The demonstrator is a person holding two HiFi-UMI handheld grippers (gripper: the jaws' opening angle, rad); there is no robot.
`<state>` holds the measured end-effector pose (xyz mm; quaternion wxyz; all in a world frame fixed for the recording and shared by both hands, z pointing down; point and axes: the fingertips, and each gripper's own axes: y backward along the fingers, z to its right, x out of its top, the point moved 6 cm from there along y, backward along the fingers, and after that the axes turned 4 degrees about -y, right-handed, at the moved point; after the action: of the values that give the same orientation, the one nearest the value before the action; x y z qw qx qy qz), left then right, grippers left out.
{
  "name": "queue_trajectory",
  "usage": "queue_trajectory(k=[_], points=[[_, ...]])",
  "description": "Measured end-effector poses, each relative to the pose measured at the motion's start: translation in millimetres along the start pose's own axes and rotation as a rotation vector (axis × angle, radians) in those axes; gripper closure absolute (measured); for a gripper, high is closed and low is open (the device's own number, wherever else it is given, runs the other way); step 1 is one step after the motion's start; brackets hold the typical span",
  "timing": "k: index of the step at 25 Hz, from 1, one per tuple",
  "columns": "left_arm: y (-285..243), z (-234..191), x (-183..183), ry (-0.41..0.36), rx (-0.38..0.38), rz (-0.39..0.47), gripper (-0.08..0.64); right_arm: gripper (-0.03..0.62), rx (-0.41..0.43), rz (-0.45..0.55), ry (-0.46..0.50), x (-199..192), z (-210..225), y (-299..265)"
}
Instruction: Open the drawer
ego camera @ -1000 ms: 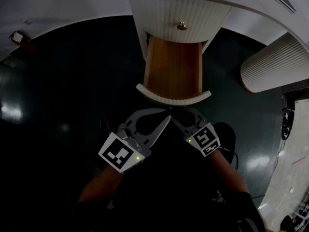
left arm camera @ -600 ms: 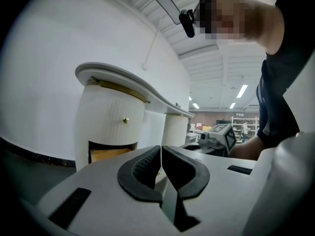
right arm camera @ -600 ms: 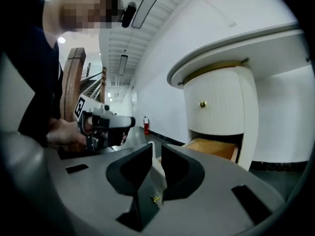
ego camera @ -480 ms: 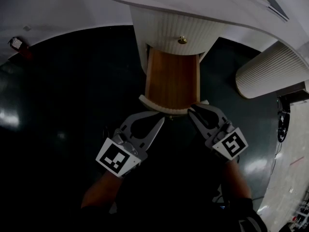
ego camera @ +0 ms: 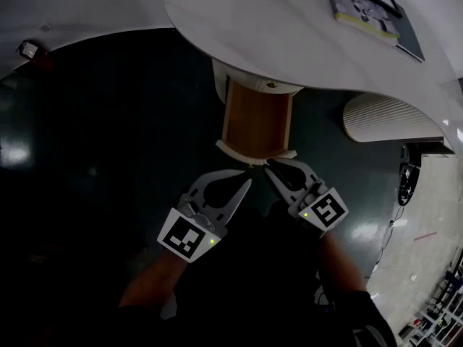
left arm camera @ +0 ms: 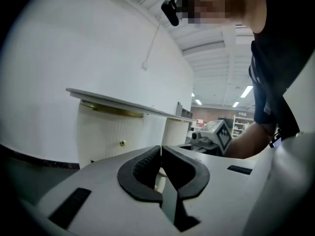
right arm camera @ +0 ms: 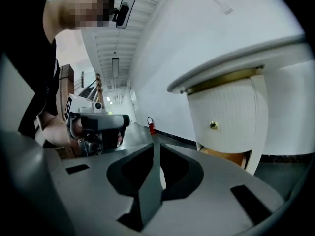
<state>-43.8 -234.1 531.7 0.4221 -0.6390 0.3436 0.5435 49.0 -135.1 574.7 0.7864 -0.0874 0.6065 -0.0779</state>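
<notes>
The lower drawer (ego camera: 256,125) of the ribbed white cabinet stands pulled out, its wooden inside showing and its curved white front (ego camera: 255,152) nearest me. Above it a closed drawer front carries a brass knob (ego camera: 272,85) (left arm camera: 122,142) (right arm camera: 213,125). My left gripper (ego camera: 249,182) (left arm camera: 160,147) hovers just before the drawer front, to its left, tips together and holding nothing. My right gripper (ego camera: 267,166) (right arm camera: 155,144) hangs close to the front's right half; its jaws are closing, tips meeting, nothing between them. Neither gripper touches the drawer.
A wide white tabletop (ego camera: 260,27) overhangs the cabinet, with a book (ego camera: 359,9) lying on it at the far right. A second ribbed white unit (ego camera: 391,118) stands to the right. The floor (ego camera: 108,136) is dark and glossy. A fire extinguisher (right arm camera: 150,126) stands by the wall.
Both grippers have risen and drawn together in front of the open drawer's front. The tabletop now covers more of the cabinet in the head view. The drawer has stayed open.
</notes>
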Motion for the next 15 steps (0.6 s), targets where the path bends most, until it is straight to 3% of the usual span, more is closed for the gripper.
queue_trajectory(k=[5, 10, 15], points=[[27.8, 20.3, 70.9, 0.139, 0.087, -0.022, 0.541, 0.548, 0.024, -0.014, -0.037, 83.8, -48.7, 29.7], [46.4, 40.7, 156.1, 0.190, 0.116, -0.046, 0.541, 0.556, 0.075, -0.085, -0.085, 150.7, -92.6, 62.9], [68.0, 57.9, 231.5, 0.228, 0.145, -0.026, 0.541, 0.563, 0.102, -0.085, -0.094, 217.3, -129.3, 84.7]])
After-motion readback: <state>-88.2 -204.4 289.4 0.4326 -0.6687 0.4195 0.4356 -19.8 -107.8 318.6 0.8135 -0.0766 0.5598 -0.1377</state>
